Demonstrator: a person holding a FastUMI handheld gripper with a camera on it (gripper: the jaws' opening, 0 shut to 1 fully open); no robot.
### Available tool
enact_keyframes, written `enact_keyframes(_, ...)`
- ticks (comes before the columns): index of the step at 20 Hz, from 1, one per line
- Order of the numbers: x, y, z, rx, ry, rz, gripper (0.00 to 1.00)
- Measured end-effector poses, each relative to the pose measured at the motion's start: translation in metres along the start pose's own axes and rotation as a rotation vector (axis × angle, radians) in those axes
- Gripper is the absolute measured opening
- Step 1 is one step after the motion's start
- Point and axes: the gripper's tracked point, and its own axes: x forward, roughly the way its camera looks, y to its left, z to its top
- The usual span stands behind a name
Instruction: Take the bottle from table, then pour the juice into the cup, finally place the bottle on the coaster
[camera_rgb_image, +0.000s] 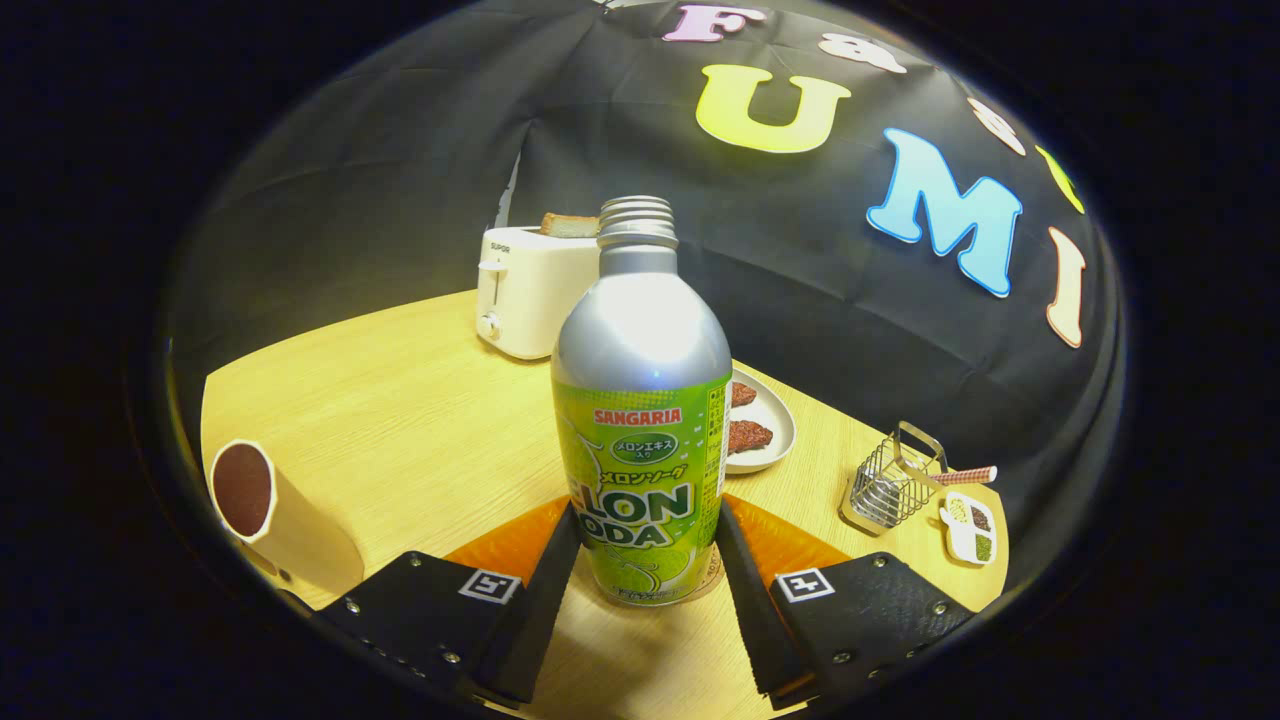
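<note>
Your gripper is right up close, and its two fingers sit on either side of the soda bottle. They reach the bottle's sides down low, near the bottom of the label. They look like they are pinching it, but I cannot tell how hard.

The bottle stands straight up on the wooden table. Its cap is off, so you can see the screw rings at the top. The top part is smooth, shiny silver metal, and the lower part wears a bright green label. It is round and fat, with a thin neck.

Under the bottle's far edge there seems to be a thin round coaster. Just behind the fingers lies a flat orange mat.

The cup is off to the left of your fingers. It is pale and smooth and looks dark inside, maybe already full.

So I think you are either at the start, grabbing the bottle, or at the very end, setting it down. If the cup is full, your next job is easy: spread the fingers slowly and pull straight back, so the bottle does not wobble.

Farther back are a white toaster with bread in it, a plate of brown food, and a wire basket.
</note>
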Motion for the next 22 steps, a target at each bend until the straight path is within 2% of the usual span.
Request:
enact_keyframes(13,0.045,-0.017,-0.015,0.159,-0.014,-0.016,0.78)
enact_keyframes(22,0.035,-0.013,-0.025,0.213,0.019,-0.031,0.80)
